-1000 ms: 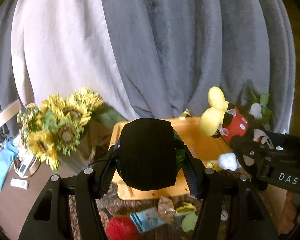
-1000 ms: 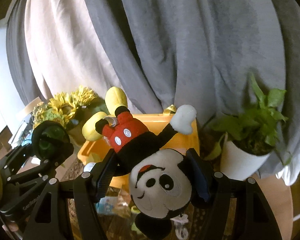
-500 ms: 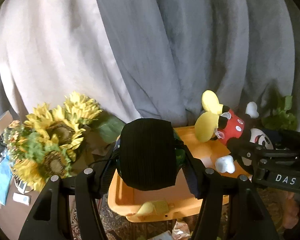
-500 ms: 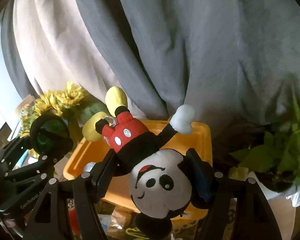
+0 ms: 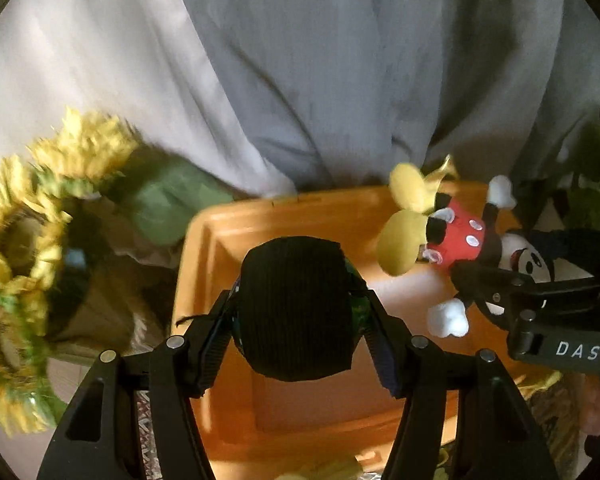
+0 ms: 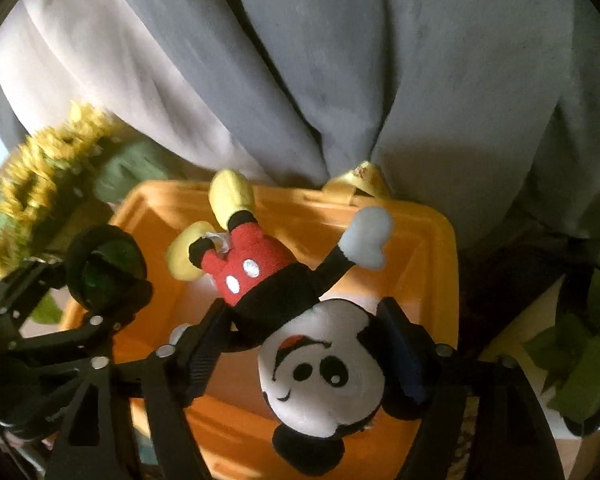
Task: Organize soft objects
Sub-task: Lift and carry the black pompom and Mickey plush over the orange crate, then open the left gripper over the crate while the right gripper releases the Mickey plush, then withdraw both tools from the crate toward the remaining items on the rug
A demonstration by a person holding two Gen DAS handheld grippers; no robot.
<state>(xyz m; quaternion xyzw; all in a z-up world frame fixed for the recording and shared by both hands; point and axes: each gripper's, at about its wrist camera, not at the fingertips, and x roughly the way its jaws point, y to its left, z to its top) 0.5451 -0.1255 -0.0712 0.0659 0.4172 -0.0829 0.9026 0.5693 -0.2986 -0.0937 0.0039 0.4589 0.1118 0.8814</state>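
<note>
My left gripper is shut on a round black ribbed soft object with green showing at its sides, held above the orange bin. My right gripper is shut on a Mickey Mouse plush, gripped by the head and hanging upside down with its yellow shoes up, over the orange bin. The plush and the right gripper show at the right of the left wrist view. The left gripper with the black object shows at the left of the right wrist view.
A bunch of artificial sunflowers stands left of the bin. A green potted plant stands to its right. Grey and white curtains hang close behind. A patterned cloth covers the table under the bin.
Both grippers have moved forward and over the orange bin, which now looks larger and lies directly beneath the held toys. The small items on the table have dropped out of view.
</note>
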